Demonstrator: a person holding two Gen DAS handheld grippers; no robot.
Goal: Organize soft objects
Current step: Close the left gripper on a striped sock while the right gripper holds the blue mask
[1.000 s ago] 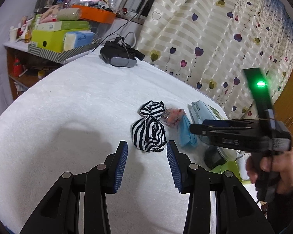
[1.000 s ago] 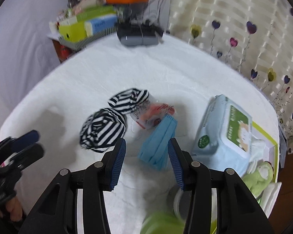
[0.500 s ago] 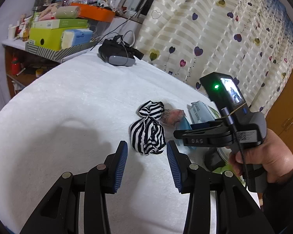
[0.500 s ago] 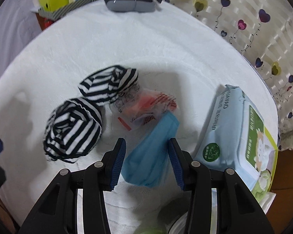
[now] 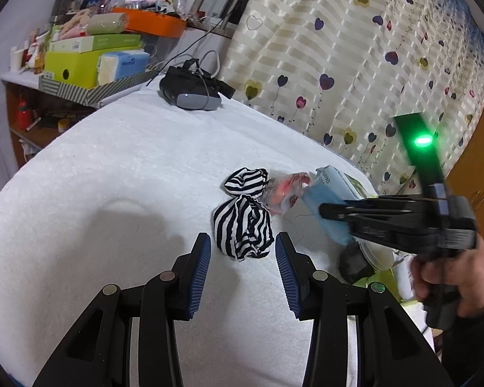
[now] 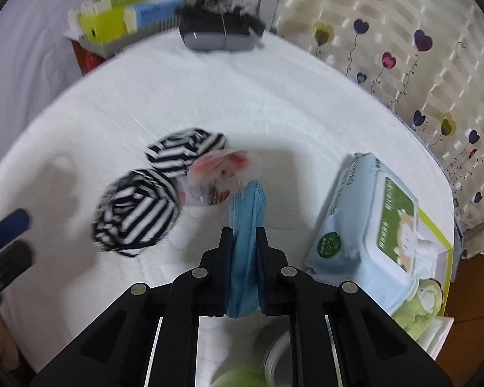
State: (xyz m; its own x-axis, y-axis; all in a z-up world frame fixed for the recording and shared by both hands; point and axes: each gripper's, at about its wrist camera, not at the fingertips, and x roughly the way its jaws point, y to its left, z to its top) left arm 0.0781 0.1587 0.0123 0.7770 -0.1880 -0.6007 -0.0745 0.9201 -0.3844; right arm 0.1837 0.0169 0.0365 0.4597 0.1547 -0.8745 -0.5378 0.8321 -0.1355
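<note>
- The left gripper (image 5: 242,259) hangs over the white tabletop (image 5: 119,174), its fingers wide with nothing between them, aimed at the nearer striped cloth bundle (image 5: 243,225).
- That bundle and a second striped bundle (image 6: 185,150) look like light, limp knotted fabric; a pinch across the bulging middle should hold better than a loose edge.
- The crinkly plastic packet (image 6: 221,175) touches the far bundle; it looks slippery and easily dragged along.
- The right gripper (image 6: 244,242) has just been closing, and its fingers now clamp the blue face-mask stack (image 6: 247,213) near one end. Thin, floppy layers may fan out or droop.
- The wet-wipes pack (image 6: 364,232) lies to the right, well apart.
</note>
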